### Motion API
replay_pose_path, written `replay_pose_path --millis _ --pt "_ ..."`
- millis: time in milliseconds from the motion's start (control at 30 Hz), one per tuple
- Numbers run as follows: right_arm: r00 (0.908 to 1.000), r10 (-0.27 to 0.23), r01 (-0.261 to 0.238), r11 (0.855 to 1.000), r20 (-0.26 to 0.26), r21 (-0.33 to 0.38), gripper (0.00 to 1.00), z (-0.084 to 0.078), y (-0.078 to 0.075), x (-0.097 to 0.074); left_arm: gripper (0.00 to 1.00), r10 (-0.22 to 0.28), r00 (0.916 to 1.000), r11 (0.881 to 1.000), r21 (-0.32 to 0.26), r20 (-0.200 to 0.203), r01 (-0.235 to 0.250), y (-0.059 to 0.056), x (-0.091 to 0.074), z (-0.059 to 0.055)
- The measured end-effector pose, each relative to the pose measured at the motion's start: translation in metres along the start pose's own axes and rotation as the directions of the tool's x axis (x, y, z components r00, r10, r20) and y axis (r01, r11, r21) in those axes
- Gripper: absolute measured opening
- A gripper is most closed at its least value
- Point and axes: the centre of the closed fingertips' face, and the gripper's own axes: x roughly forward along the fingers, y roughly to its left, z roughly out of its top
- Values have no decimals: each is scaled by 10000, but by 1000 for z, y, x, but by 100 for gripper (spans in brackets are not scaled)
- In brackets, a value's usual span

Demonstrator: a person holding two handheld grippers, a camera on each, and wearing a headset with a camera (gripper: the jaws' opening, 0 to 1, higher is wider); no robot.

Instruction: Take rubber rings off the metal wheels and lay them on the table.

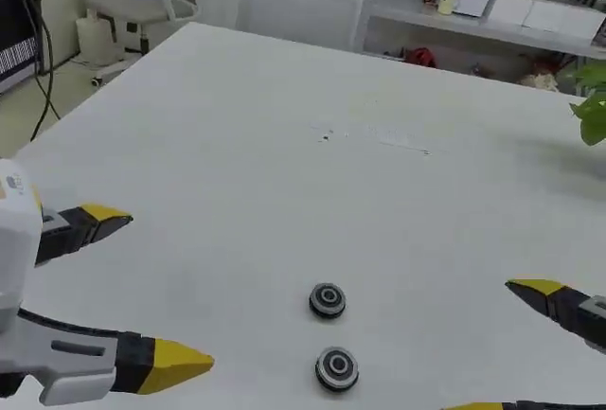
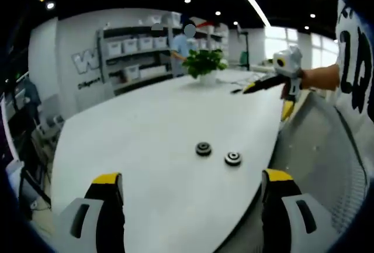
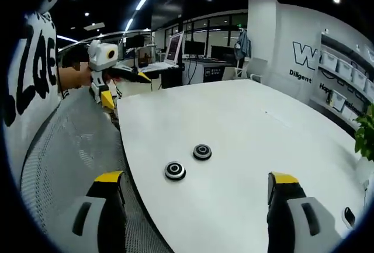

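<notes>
step: approach, nothing gripped yet. two metal wheels sit on the white table (image 1: 237, 145), low centre of the head view: far wheel (image 1: 328, 300) and near wheel (image 1: 337, 369), just beside each other, not touching. each appears to carry its dark rubber ring (image 1: 320, 370) on the rim; no loose ring lies on the table.

left gripper (image 1: 142, 287), at lower left, has its jaws spread wide and holds nothing. right gripper (image 1: 507, 348), at lower right, is likewise wide apart and empty. both hang well apart from the wheels.

next, as i judge it: one gripper pins a wheel, the other narrows onto the ring's edge and peels. the wheel may skid.
</notes>
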Motion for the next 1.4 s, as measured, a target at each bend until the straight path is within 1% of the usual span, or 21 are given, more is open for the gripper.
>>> replay_pose_path --millis 233,800,933,1167,1400 --pt "10000 -17 17 10000 27 -14 99 -1 1 -1 100 69 10000 10000 51 -8 -69 2 -2 2" --pt "9999 -76 75 10000 76 36 99 -2 -1 -4 100 47 10000 9999 123 -45 -47 2 -1 4" --pt "10000 -60 60 10000 -36 -18 99 -4 -1 -5 100 23 10000 9999 149 -58 -23 2 -1 4" --pt "9999 -103 103 9999 15 -13 99 -5 -2 -8 100 -28 9999 9998 220 -104 31 0 0 5" --pt "9999 -124 124 9999 8 37 98 -8 -2 -11 100 -91 9999 9994 318 -115 95 -3 0 9"
